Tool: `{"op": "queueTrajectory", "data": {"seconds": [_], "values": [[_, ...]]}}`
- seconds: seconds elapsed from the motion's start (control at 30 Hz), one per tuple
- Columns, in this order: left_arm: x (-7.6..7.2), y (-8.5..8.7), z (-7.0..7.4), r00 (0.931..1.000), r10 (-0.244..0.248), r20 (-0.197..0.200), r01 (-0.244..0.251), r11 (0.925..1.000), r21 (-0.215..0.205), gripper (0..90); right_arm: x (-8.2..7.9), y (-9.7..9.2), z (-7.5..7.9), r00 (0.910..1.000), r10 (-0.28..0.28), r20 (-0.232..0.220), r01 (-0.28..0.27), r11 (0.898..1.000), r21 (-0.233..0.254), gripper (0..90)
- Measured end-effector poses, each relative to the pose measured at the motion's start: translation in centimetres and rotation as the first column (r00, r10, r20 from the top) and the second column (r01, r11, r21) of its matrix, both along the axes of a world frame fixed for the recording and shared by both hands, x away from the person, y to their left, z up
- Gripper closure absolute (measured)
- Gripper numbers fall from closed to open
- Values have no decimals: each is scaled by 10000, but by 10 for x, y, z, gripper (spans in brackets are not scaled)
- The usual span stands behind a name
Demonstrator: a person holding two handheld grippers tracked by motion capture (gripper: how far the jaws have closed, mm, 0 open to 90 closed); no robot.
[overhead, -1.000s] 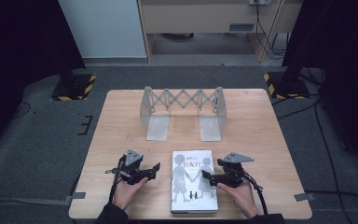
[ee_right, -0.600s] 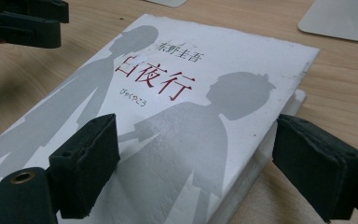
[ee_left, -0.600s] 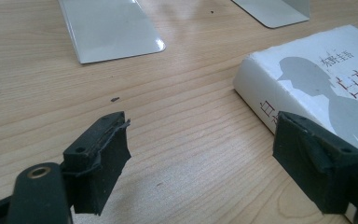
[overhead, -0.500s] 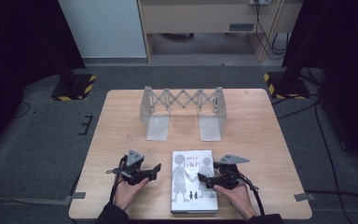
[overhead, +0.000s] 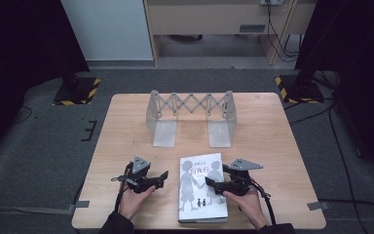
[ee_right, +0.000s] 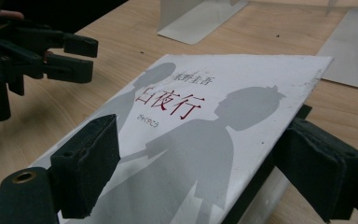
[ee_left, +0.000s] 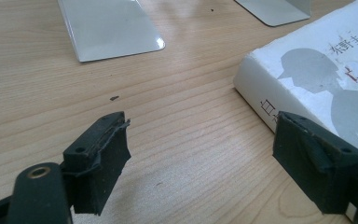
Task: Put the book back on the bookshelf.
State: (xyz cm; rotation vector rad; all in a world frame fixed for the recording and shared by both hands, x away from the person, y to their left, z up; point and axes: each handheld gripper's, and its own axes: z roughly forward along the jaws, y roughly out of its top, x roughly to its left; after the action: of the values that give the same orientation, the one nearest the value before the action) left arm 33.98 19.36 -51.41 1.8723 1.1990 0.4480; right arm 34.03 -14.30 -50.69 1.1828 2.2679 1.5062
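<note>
Your light wooden bench (overhead: 126,146) carries two things, and both lie where they suit a shelving job. At the far middle stands the grey metal expanding book rack (overhead: 191,116), its two end plates upright with flat feet pointing toward you and a scissor lattice between them; it looks spread to take a book on edge.

Near your edge, between your two hands, lies the white hardback book with grey silhouette figures and red title characters (overhead: 202,187). In the high view it lies flat, cover up, with its spine toward your left gripper. It is well apart from the rack, so it will have to be lifted and turned upright, I judge.

Your right gripper (overhead: 213,185) reaches over the book's right side. Its jaws stand wide apart in the right gripper view, one over the cover, the other past the right edge, where the cover looks slightly raised. They hold nothing; whether a pad touches the cover I cannot tell. That stance suits pinching the open edge.

Your left gripper (overhead: 164,176) rests low on the bench just left of the book, jaws also spread wide and empty. In the left gripper view one jaw sits close against the spine (ee_left: 261,100), the other over bare wood, probably to brace the book against sliding.
</note>
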Motion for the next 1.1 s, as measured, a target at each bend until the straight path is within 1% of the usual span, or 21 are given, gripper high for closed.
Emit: {"op": "queueTrajectory", "data": {"seconds": [0.07,0.1,0.13,0.23,0.27,0.33,0.4,0.47,0.5,0.57,0.63,0.77,0.87,0.93,1.0,1.1], "values": [[0,0,0,10000,1,4,-1,10000,-9,174,0,0,1,10000,72,23,-72,10000,30,154],[0,0,0,10000,-3,5,3,10000,-24,174,1,2,1,9999,103,22,-103,9997,211,153],[0,0,0,10000,-3,5,3,10000,-24,174,1,3,1,9999,140,6,-140,9996,225,154],[0,-1,0,10000,-46,5,46,10000,-58,174,2,5,-1,9997,148,-212,-141,9994,308,173],[0,-1,0,10000,-46,5,46,10000,-58,175,2,5,-1,9997,148,-212,-141,9994,308,173],[0,-1,0,10000,-77,10,77,9999,-82,175,3,5,-2,9993,186,-314,-178,9996,229,200],[0,-1,0,9999,-101,15,101,9999,-107,174,3,5,-3,9986,207,-487,-194,9994,272,224],[0,-2,0,9999,-123,21,123,9999,-113,175,4,5,-4,9985,221,-505,-206,9994,294,233],[0,-2,0,9999,-147,20,147,9998,-131,174,5,5,-5,9973,243,-692,-224,9993,286,252],[0,-3,0,9998,-175,29,175,9998,-138,174,6,5,-6,9972,245,-713,-221,9992,336,267],[0,-3,0,9998,-204,26,205,9997,-145,174,6,4,-5,9959,245,-873,-215,9992,350,281],[0,-5,0,9997,-255,8,255,9995,-186,174,7,4,-5,9960,240,-855,-211,9991,355,296],[0,-5,-1,9996,-294,-4,294,9994,-177,174,8,6,-5,9955,251,-911,-217,9990,380,255],[0,-6,-1,9995,-315,1,314,9993,-187,174,9,10,-6,9963,288,-806,-257,9989,394,213],[0,-6,-1,9995,-313,5,313,9993,-195,174,9,12,-6,9968,281,-742,-255,9990,353,207],[0,-5,-1,9996,-284,0,284,9994,-199,175,10,13,-6,9965,163,-823,-127,9989,445,234]]}}
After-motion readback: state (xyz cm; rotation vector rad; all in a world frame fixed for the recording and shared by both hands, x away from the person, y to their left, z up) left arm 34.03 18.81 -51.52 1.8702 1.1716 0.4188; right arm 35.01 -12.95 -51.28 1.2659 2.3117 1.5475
